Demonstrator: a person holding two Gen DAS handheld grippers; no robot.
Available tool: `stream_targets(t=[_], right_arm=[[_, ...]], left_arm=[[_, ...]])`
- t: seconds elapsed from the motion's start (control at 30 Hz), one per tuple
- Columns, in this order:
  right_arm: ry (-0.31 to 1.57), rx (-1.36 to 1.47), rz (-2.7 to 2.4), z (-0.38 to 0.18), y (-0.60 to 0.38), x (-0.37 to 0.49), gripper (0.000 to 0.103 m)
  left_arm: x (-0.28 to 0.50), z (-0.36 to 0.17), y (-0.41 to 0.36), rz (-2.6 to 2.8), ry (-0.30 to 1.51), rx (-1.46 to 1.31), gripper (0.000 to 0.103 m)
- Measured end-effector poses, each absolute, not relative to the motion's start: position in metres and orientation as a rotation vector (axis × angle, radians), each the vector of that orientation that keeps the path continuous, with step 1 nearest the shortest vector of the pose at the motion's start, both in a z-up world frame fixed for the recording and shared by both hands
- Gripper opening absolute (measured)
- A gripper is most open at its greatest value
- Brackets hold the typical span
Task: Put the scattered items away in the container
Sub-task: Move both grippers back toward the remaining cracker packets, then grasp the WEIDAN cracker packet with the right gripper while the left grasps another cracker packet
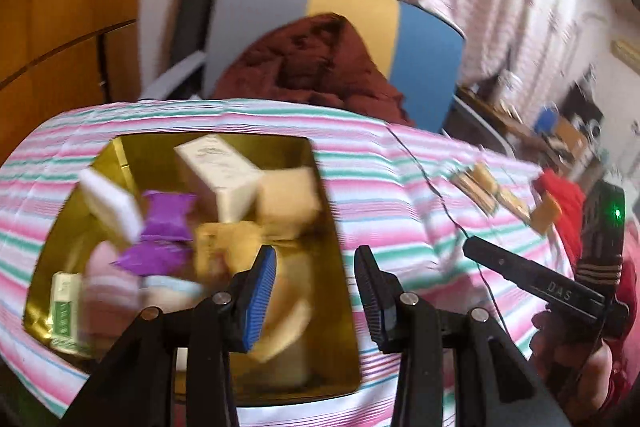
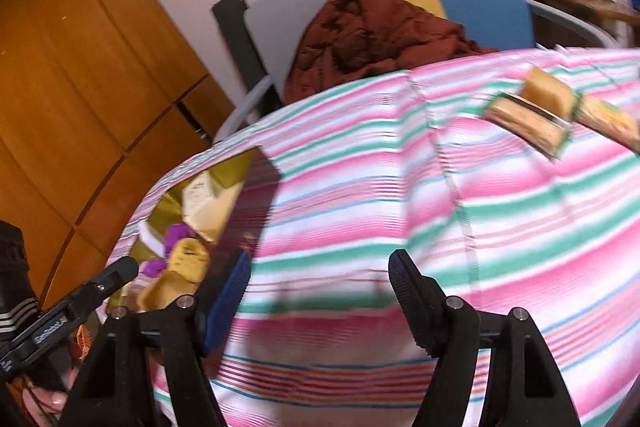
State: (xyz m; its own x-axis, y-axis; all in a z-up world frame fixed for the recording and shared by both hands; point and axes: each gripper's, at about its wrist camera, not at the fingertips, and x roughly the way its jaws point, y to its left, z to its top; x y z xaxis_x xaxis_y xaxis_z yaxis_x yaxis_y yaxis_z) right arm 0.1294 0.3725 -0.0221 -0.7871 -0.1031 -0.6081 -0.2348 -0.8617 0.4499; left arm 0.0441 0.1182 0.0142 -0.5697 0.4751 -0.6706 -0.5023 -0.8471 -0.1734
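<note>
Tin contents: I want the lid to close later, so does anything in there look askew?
Yes. In the gold tin, the cream box stands tilted on the pile, and the white block leans against the left wall. Both rise toward the rim. Motion blur hides finer detail.

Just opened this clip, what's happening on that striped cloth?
A person with a gripper in each hand is tidying small items into a gold tin on a striped cloth. The tin already holds a white box, purple wrappers and pale packets. The left gripper hangs open and empty over the tin. The right gripper is open over bare cloth. A few packets lie outside the tin.
</note>
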Motion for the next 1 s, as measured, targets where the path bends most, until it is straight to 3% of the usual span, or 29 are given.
stream_targets(t=[0.5, 0.77, 1.0], right_arm=[[0.663, -0.941, 2.543, -0.032, 0.535, 0.165, 0.077], [0.313, -0.974, 2.466, -0.018, 0.608, 0.112, 0.087], [0.328, -1.133, 2.468, -0.037, 0.647, 0.081, 0.087]], left_arm=[[0.051, -0.008, 0.251, 2.138, 0.224, -1.078, 0.04], [0.036, -0.034, 0.292, 2.095, 0.324, -1.158, 0.04], [0.03, -0.042, 0.306, 2.065, 0.307, -1.208, 0.04]])
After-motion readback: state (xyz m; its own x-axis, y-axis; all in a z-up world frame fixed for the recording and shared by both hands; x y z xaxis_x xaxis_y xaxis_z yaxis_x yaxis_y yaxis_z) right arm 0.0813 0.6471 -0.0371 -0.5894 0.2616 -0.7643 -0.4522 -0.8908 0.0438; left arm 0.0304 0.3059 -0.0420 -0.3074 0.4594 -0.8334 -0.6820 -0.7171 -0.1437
